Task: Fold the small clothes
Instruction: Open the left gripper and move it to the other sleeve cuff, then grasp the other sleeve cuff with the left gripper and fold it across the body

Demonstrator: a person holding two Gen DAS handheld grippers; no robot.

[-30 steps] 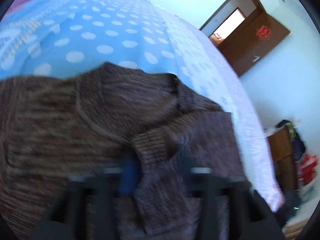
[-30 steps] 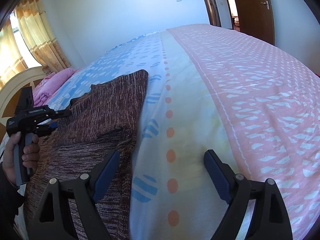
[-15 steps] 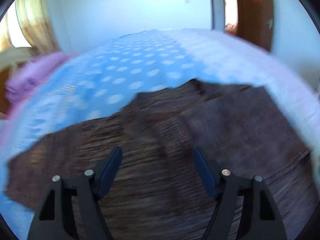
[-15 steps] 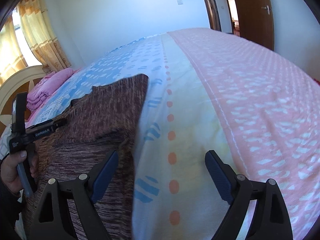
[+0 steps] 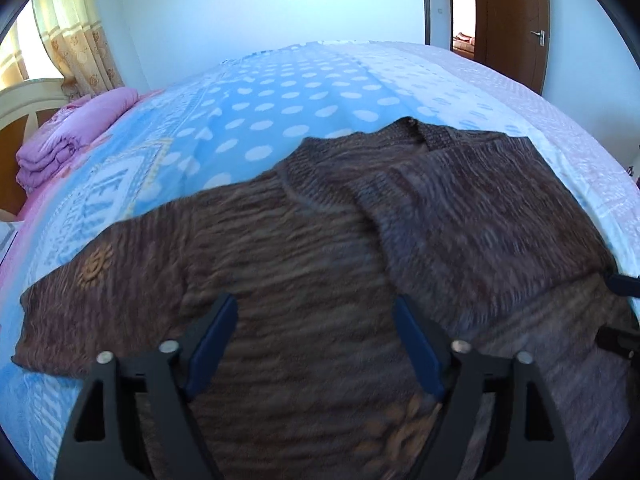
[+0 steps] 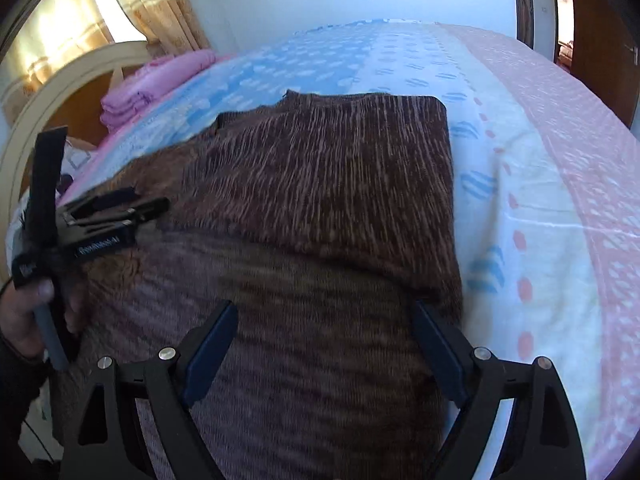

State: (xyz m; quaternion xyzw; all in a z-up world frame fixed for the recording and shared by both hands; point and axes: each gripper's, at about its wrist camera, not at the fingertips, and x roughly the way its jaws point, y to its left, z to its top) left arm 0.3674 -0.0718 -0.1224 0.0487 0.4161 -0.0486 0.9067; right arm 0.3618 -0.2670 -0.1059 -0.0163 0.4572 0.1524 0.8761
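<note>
While the left gripper [image 5: 314, 334] hangs over the brown knit sweater [image 5: 320, 248] spread on the dotted bedsheet [image 5: 280, 112], its jaws opening with nothing pinched, the right gripper [image 6: 324, 342] likewise stands wide and empty above the sweater's folded-over right side [image 6: 332, 176].

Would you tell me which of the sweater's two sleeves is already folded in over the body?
The sleeve on the door side lies folded across the sweater; the other sleeve, towards the pink bedding, is spread flat on the bedsheet.
</note>
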